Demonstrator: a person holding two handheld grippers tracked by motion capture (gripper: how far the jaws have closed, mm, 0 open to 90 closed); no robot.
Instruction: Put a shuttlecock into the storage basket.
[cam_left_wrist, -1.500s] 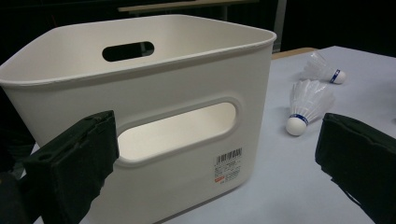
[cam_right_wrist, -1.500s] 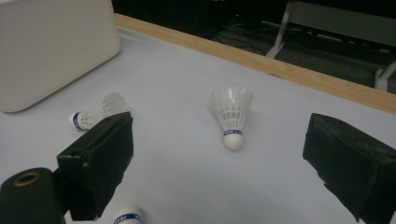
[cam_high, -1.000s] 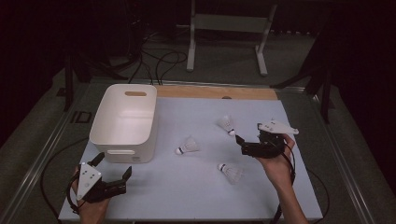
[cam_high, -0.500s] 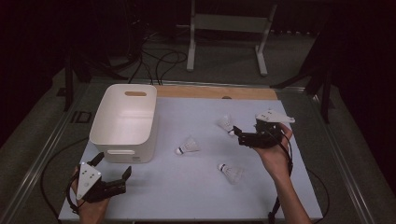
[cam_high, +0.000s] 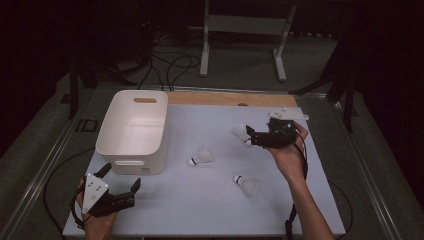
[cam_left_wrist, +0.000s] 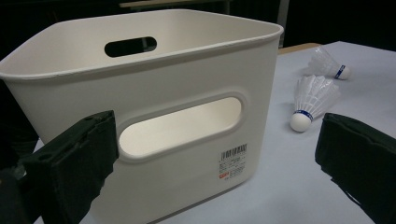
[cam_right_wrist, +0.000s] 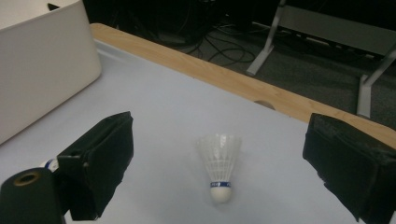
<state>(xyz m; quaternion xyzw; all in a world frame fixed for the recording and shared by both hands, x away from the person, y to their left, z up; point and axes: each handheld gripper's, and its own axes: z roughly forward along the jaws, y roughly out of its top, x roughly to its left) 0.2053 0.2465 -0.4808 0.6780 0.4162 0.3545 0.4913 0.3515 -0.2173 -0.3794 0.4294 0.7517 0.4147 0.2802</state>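
A: How far along does the tidying look?

B: Barely begun, by the look of it. The white bin (cam_high: 132, 131) sits at the left of the pale surface (cam_high: 200, 200), and what shows of its inside in the high view is bare. Three shuttlecocks lie out in the open, none in the bin.

A: Where is the right gripper (cam_high: 251, 136)?

B: It is at the far right of the surface, jaws spread wide and holding nothing, aimed at the far shuttlecock (cam_high: 242, 133). In the right gripper view that shuttlecock (cam_right_wrist: 218, 167) stands between the jaws but ahead of them, cork end toward the camera, not touched.

A: And the others?

B: The middle shuttlecock (cam_high: 200, 156) lies near the bin's right side; the near shuttlecock (cam_high: 247, 183) lies closer to the person, below the right hand.

A: The left gripper (cam_high: 121, 191)?

B: Low at the front left corner, jaws wide and holding nothing, facing the bin's near wall (cam_left_wrist: 187, 121).

A: So what remains?

B: Likely everything: a grasp, a carry and a drop for each of the three.
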